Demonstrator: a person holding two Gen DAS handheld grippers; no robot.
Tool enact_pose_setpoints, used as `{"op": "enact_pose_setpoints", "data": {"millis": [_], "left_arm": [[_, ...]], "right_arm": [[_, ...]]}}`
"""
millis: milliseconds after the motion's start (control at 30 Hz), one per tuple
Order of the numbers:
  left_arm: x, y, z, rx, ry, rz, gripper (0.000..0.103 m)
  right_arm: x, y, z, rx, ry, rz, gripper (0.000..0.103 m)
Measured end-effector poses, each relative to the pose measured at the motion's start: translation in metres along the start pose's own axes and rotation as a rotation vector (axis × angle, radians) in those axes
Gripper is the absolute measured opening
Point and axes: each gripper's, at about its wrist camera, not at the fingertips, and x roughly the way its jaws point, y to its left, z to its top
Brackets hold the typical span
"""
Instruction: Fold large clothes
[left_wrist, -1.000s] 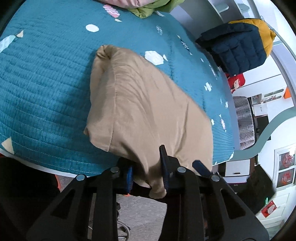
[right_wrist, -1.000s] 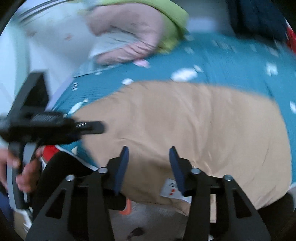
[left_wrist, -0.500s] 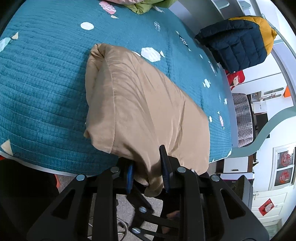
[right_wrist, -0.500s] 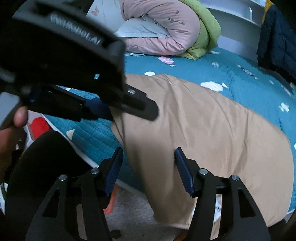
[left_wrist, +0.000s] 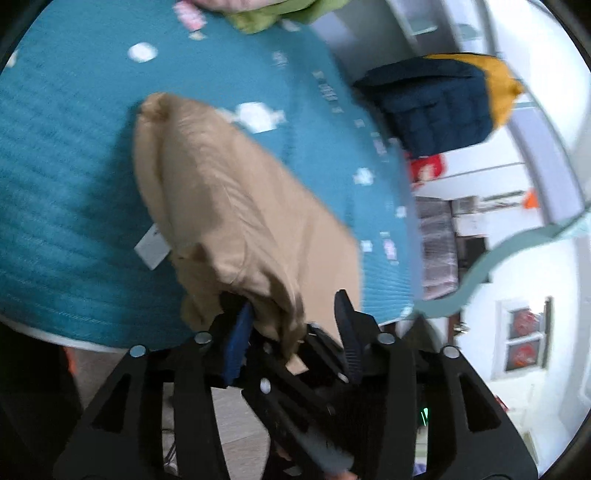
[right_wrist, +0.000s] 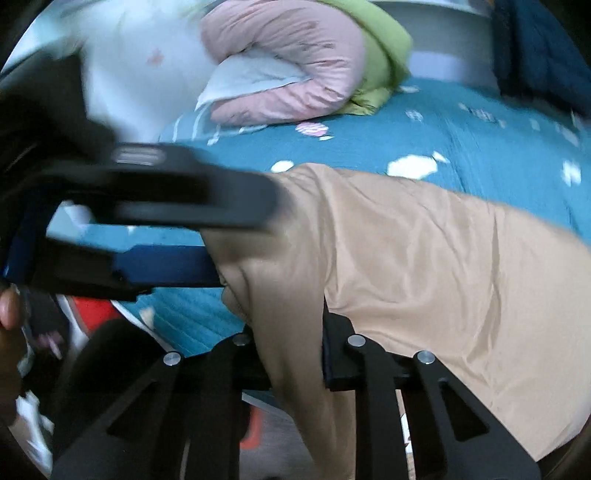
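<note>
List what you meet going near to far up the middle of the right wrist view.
Right gripper, shut on the tan garment → teal quilt → pink padded jacket with green lining.

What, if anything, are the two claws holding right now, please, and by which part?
The right claw grips the tan fabric garment at its bunched near-left edge. The left claw is open, with that same edge draped between its fingers.
</note>
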Motion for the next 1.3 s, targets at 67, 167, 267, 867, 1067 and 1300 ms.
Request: {"op": "enact_pose_setpoints", "data": {"millis": [67, 167, 267, 867, 1067, 1300], "left_arm": [[-0.015, -0.008, -0.001, 0.019, -0.034, -0.078, 0.059], [-0.039, -0.017, -0.003, 0.073, -0.121, -0.064, 0.073], [-0.038, -0.015, -0.001, 0.093, -0.133, 0.123, 0.079], [0.165, -0.058, -0.044, 0.319, 0.216, 0.394, 0.079], [0.189, -0.065, -0.063, 0.385, 0.272, 0.427, 0.079], [0.196, -0.072, -0.074, 0.428, 0.278, 0.434, 0.079]], "right_arm": [[-0.009, -0.017, 0.004, 0.122, -0.007, 0.050, 0.016], [-0.029, -0.049, 0.008, 0.324, -0.047, 0.141, 0.016], [-0.049, -0.079, 0.008, 0.509, -0.098, 0.219, 0.016], [-0.144, -0.229, -0.090, 1.209, -0.269, 0.099, 0.026], [-0.159, -0.229, -0.085, 1.110, -0.134, -0.028, 0.039], [-0.226, -0.201, -0.019, 0.695, -0.177, -0.273, 0.054]]}}
